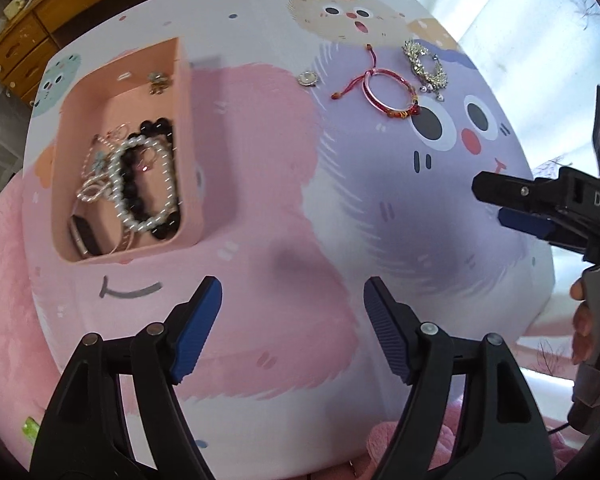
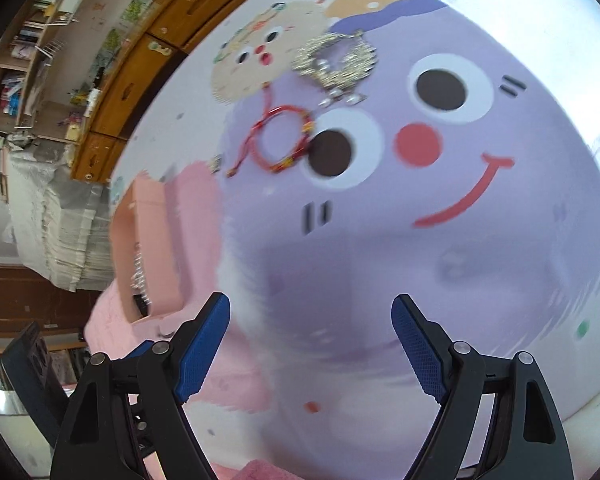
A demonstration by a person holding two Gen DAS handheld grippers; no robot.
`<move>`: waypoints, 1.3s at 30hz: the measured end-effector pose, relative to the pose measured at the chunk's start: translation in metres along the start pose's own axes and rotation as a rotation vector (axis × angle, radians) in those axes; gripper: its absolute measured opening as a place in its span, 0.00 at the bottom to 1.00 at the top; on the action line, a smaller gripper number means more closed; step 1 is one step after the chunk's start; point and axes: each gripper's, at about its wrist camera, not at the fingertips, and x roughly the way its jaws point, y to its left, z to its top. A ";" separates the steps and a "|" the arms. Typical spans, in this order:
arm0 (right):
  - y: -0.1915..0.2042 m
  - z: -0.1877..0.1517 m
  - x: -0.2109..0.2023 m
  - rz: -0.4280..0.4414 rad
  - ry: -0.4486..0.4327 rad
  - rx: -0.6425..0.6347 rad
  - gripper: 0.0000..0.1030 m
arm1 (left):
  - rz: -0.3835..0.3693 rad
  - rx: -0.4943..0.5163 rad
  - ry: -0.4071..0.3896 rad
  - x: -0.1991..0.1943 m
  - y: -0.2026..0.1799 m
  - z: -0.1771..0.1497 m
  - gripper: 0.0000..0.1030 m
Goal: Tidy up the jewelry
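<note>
Both grippers are empty, left gripper (image 1: 293, 289) and right gripper (image 2: 311, 306) with fingers spread apart over the cartoon mat (image 1: 260, 184); the red string bracelet (image 1: 384, 94) and sparkly silver piece (image 1: 426, 65) sit well ahead of the fingertips; pink box (image 1: 188, 152) of pearls off to the left.

white letters "das" on the right gripper (image 1: 500, 204) body

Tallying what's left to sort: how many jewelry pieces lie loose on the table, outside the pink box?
3: a small round charm, a red cord bracelet beside it, and a silver rhinestone piece farthest right. None seems hidden.
</note>
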 end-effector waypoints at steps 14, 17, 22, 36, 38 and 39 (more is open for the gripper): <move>-0.008 0.107 0.016 -0.084 -0.223 -0.289 0.85 | -0.069 0.009 -0.062 0.064 -0.076 0.098 0.73; -0.004 0.120 0.024 -0.073 -0.246 -0.342 0.85 | -0.075 -0.010 -0.127 0.072 -0.079 0.109 0.73; 0.008 0.134 0.043 -0.100 -0.278 -0.413 0.85 | -0.040 0.030 -0.247 0.078 -0.087 0.120 0.73; 0.023 0.155 0.067 -0.143 -0.305 -0.585 0.85 | 0.029 0.078 -0.371 0.099 -0.102 0.132 0.72; 0.024 0.157 0.068 -0.138 -0.312 -0.586 0.85 | 0.032 0.077 -0.378 0.099 -0.101 0.131 0.70; 0.024 0.158 0.068 -0.134 -0.316 -0.581 0.82 | 0.033 0.075 -0.379 0.098 -0.100 0.132 0.67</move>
